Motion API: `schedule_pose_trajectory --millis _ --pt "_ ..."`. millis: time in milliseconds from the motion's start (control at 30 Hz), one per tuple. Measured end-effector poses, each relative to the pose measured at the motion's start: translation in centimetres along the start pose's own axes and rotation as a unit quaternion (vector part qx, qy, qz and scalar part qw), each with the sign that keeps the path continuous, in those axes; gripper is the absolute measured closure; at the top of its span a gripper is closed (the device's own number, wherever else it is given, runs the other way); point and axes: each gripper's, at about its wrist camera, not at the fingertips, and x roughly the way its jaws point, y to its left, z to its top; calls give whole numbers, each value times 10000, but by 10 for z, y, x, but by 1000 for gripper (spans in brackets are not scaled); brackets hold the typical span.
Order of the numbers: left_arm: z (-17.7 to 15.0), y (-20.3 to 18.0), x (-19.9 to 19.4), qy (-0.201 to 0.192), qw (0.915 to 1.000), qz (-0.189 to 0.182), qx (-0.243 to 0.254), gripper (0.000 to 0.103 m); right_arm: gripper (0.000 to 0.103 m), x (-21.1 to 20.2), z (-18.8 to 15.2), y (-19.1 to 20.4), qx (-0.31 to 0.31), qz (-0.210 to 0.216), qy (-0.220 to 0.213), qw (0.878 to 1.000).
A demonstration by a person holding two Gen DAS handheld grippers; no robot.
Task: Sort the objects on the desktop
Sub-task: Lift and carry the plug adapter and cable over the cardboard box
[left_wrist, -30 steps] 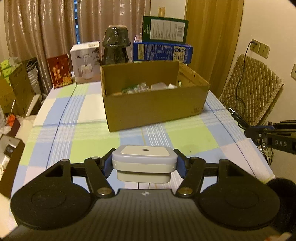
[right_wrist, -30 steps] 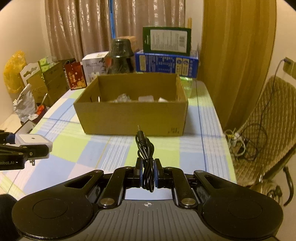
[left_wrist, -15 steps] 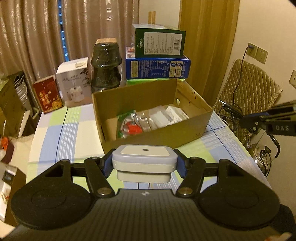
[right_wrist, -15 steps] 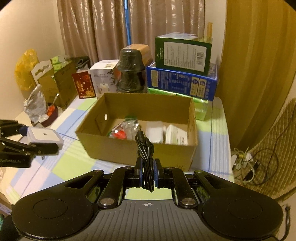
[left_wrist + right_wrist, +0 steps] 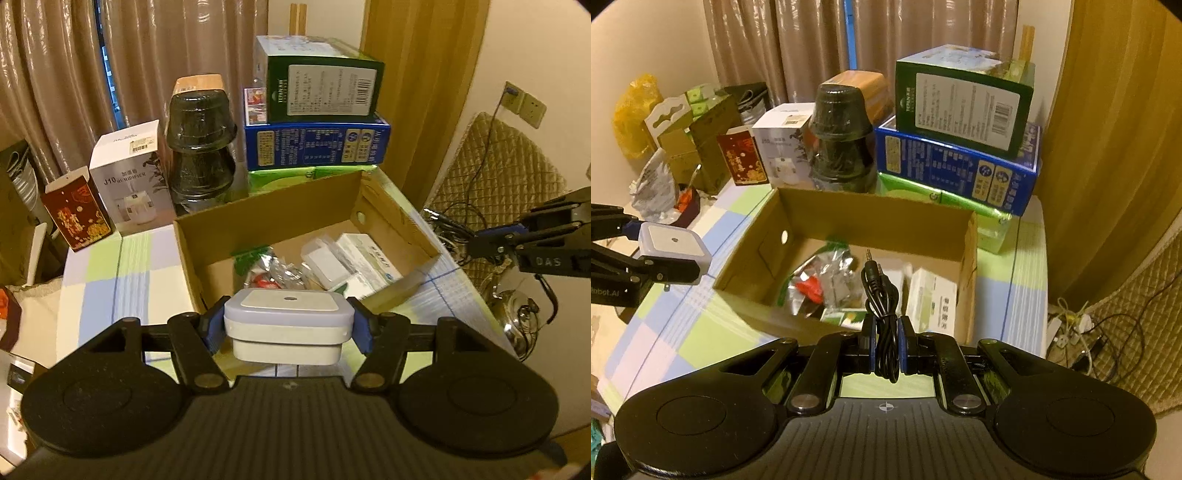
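My left gripper point(image 5: 288, 325) is shut on a white square plug-in device point(image 5: 287, 317) and holds it above the near rim of the open cardboard box point(image 5: 229, 229). The same device point(image 5: 674, 247) shows at the left of the right wrist view, left of the box point(image 5: 871, 218). My right gripper point(image 5: 886, 350) is shut on a coiled black audio cable point(image 5: 881, 295), held above the box's near wall. The box holds white packets point(image 5: 365, 262) and a crinkled clear wrapper with red point(image 5: 820, 280).
Behind the box stand a stacked green carton point(image 5: 321, 88) on a blue carton point(image 5: 317, 146), dark stacked pots point(image 5: 201, 147), a white humidifier box point(image 5: 129, 177) and a red box point(image 5: 75, 214). A checked tablecloth point(image 5: 144, 266) covers the table. A quilted chair point(image 5: 495, 173) stands right.
Both grippers rose and moved forward toward the box with their objects still held. The box interior now shows from above.
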Motion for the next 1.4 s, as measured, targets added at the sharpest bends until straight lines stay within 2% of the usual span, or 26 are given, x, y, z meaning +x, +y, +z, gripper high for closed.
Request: schedule_pose_trajectory --millis 333,533,1400 --pt "32 23 30 315 9993 77 -169 43 95 27 34 -6 -66 48 253 9996" --pt "42 30 41 376 9989 -33 -275 43 95 42 49 -8 -106 152 405 9990" --pt "63 54 105 623 9962 -45 -608 43 95 98 75 -25 30 191 702 9973"
